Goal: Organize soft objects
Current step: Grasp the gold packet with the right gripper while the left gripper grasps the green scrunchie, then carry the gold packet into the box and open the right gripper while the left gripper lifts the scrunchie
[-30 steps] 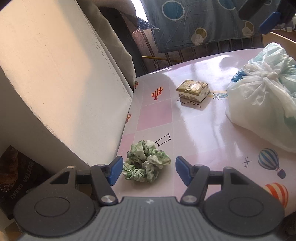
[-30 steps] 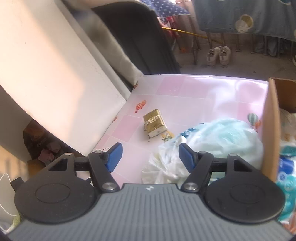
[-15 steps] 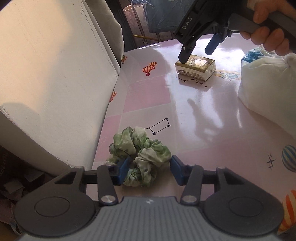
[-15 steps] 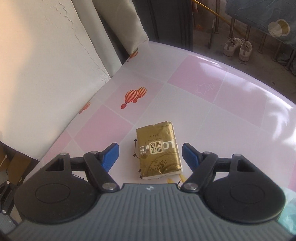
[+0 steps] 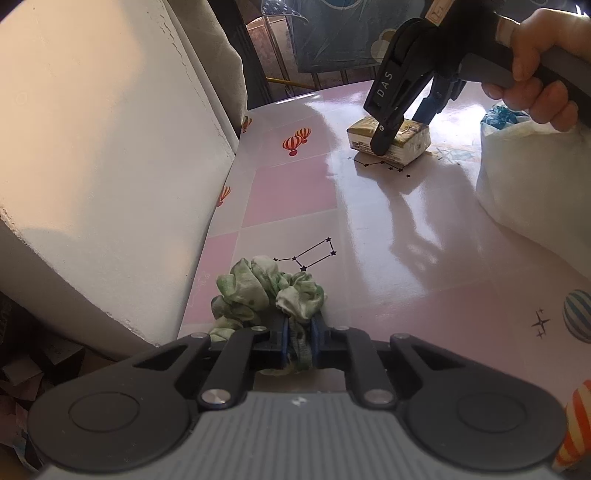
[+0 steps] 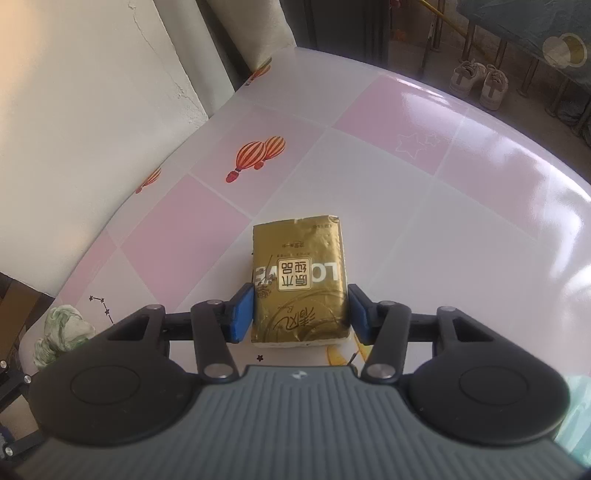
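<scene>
A green and white fabric scrunchie (image 5: 266, 291) lies on the pink checked table near its left edge. My left gripper (image 5: 298, 338) is shut on the near part of the scrunchie. A gold tissue pack (image 6: 299, 284) lies flat further back on the table; it also shows in the left wrist view (image 5: 410, 138). My right gripper (image 6: 300, 314) straddles the near end of the pack, with the blue pads at both its sides and the left pad touching. The scrunchie also shows at the lower left of the right wrist view (image 6: 61, 332).
A cream wall (image 5: 103, 147) runs along the table's left edge. A tied white plastic bag (image 5: 535, 192) sits at the right. A blue patterned cloth (image 5: 332, 33) hangs behind the table. Shoes (image 6: 476, 83) stand on the floor beyond the far edge.
My left gripper moved forward and closed on the scrunchie. My right gripper came down over the tissue pack and narrowed around its near end.
</scene>
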A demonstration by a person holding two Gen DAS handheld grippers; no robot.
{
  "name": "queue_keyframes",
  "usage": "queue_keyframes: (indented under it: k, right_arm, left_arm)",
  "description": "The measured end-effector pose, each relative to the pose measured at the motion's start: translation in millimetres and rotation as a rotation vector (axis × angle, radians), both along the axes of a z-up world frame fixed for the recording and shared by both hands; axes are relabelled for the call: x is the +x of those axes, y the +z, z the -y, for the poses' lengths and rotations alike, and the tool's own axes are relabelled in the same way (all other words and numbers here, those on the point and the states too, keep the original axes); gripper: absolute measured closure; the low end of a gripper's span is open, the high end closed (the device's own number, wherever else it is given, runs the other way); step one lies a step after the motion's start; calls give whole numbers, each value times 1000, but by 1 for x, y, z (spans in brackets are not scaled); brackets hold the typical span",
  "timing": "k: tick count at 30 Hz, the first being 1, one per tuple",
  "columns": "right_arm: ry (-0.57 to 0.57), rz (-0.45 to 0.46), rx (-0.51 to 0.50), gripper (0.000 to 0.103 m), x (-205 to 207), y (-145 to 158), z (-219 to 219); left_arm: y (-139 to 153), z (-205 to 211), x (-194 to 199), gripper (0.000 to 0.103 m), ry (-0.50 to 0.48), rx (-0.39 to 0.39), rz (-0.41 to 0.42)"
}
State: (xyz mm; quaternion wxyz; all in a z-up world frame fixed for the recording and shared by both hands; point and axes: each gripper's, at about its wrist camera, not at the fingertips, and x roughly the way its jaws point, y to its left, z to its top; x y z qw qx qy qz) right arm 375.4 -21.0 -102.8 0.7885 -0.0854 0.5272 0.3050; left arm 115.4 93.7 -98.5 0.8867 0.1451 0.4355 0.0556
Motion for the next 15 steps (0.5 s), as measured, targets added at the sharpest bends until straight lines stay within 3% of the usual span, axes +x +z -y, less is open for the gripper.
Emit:
queue_keyframes:
  k: [5, 15]
  right_arm:
    - [-36, 15, 87, 52, -10, 26, 17]
    - [-142, 93, 259, 52, -53, 109, 89]
  left_arm:
    - [9, 4, -7, 93, -26, 0, 35]
    - [52, 13, -43, 93, -38, -5, 144]
